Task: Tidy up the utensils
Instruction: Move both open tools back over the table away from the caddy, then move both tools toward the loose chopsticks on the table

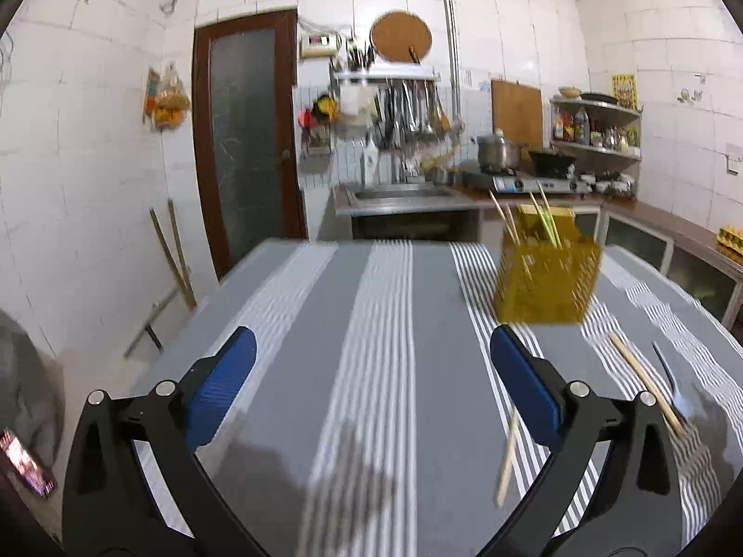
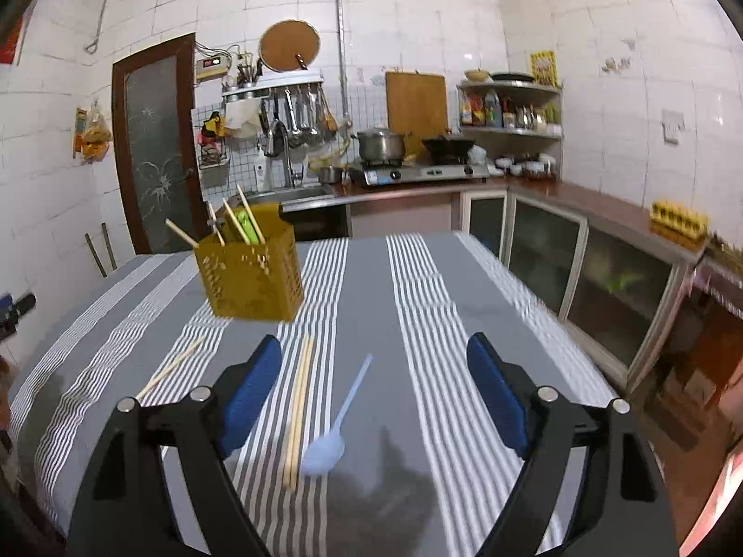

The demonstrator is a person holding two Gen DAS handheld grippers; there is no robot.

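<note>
A yellow perforated utensil holder stands on the striped tablecloth with several chopsticks and a green utensil upright in it. A single chopstick lies loose on the cloth. A pair of chopsticks lies beside a pale blue plastic spoon. My left gripper hangs open above bare cloth, left of the holder, holding nothing. My right gripper is open over the table, with the spoon and the chopstick pair lying on the cloth in front of its left finger.
The table carries a grey and white striped cloth; its right edge is close to low cabinets. Behind it are a sink counter, a gas stove with a pot and a brown door. A phone glows at the far left.
</note>
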